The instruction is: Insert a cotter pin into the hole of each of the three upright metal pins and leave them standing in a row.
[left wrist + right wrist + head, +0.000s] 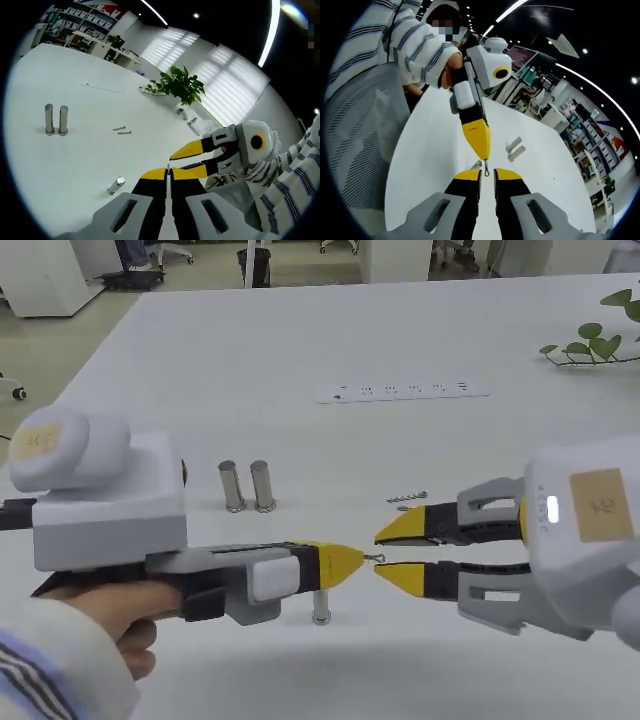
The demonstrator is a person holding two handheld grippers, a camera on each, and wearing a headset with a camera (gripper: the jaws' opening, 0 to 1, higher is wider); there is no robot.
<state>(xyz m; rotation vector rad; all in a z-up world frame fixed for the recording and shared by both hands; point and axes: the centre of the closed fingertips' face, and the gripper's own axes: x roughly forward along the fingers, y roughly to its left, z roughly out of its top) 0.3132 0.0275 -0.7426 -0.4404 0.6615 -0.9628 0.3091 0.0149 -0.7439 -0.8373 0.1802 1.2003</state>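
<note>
nearest of all is the person's hand [120, 625], striped sleeve at the wrist, holding the left gripper [352, 561] level over the table [250, 350]; its yellow jaws are pressed together on a cotter pin [377, 558], whose looped end pokes out to the right; i judge it is held out like this so the other tool can take or re-seat it before it goes into a hole; behind the gripper two metal pins [263, 486] stand upright just beside each other, with nothing through their holes as far as i can tell; a third metal pin [321, 616] sits under the left gripper, apart from the pair and partly hidden, so the row is not yet made; spare cotter pins [407, 498] lie loose to the right of the pair, kept within reach; further right, the right gripper [379, 553] faces the left one with its jaws spread, one above and one below the loop; in the right gripper view the loop lies in the gap between the tips, and i cannot see it touching either; this looks like a handover or regrip about to happen.

the table is plain matte white; a power strip [403, 392] lies toward its far side and a leafy plant [595, 340] reaches in at the far right edge; beyond are a pale floor, chair bases and white furniture; the gripper views add blinds over windows, shelving and strip lights overhead
</note>
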